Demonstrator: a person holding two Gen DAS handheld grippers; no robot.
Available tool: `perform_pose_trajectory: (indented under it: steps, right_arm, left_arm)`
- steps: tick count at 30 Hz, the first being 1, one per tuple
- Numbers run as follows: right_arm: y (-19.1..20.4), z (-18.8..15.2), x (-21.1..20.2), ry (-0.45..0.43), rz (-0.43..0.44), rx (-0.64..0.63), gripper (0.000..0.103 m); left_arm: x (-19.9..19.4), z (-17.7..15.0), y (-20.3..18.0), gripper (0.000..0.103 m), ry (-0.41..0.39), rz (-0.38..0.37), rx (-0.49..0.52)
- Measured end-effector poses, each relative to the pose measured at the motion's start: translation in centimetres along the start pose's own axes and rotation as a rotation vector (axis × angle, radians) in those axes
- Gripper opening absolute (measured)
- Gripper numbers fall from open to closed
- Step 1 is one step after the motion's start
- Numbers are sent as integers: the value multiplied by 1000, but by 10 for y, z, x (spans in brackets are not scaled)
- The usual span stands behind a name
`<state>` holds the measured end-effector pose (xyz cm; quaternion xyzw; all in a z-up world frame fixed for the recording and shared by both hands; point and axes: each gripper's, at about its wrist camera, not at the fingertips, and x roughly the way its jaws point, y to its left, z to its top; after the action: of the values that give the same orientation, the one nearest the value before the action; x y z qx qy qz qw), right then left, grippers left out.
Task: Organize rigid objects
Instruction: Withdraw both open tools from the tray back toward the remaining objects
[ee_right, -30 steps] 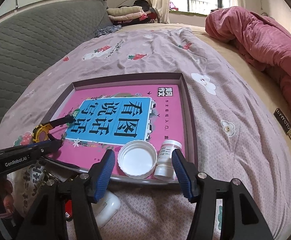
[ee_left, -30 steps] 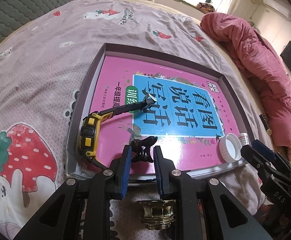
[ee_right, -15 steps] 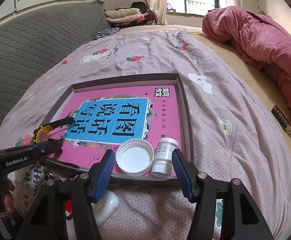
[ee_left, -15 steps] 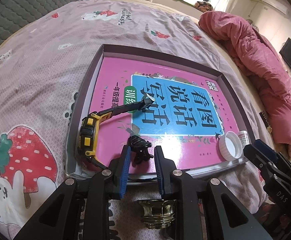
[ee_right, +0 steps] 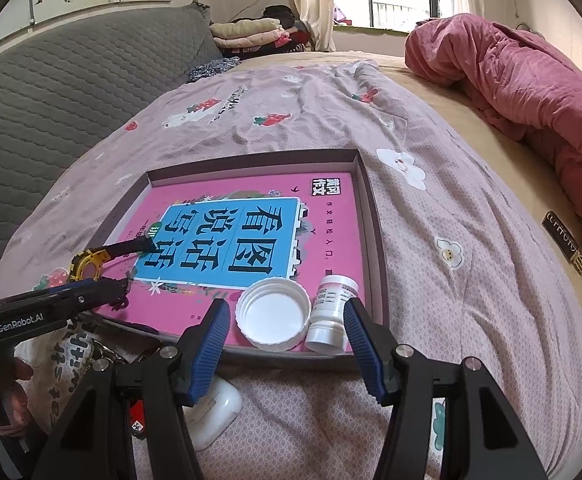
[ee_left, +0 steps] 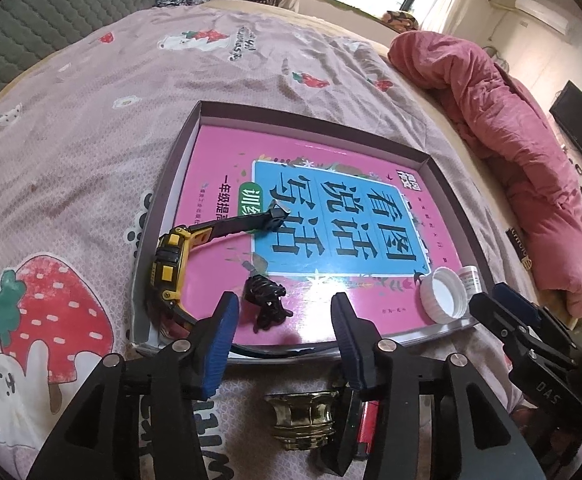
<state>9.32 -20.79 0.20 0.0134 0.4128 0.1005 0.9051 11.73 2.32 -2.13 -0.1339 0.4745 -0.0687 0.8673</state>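
Left gripper (ee_left: 283, 316) jaws are opening, the black clip (ee_left: 265, 300) lying free between them, lower centre, in the tray (ee_left: 179, 160); light, stiff, knobbly; grip its middle; right gripper (ee_right: 285, 332) spread, empty.

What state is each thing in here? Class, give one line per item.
Left gripper: fingers opening, nothing pressed.
Black clip: lying loose on the book.
Watch: on its side, strap unbuckled.
White cap: off, upturned.
White bottle: uncapped, tilted.
Right gripper: fingers open, empty.
Tray: holds all these.
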Motion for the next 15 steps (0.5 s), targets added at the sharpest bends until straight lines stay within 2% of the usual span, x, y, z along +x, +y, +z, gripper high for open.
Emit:
perform_pose_trajectory:
  steps: [9, 15]
  right_arm:
    - [5, -1, -2, -7, 0, -17, 59]
    - [3, 0, -7, -19, -4, -6, 59]
  left_arm:
    - [-16, -1, -6, 60, -31, -28, 15]
    - [-24, 1, -8, 63, -48, -27, 23]
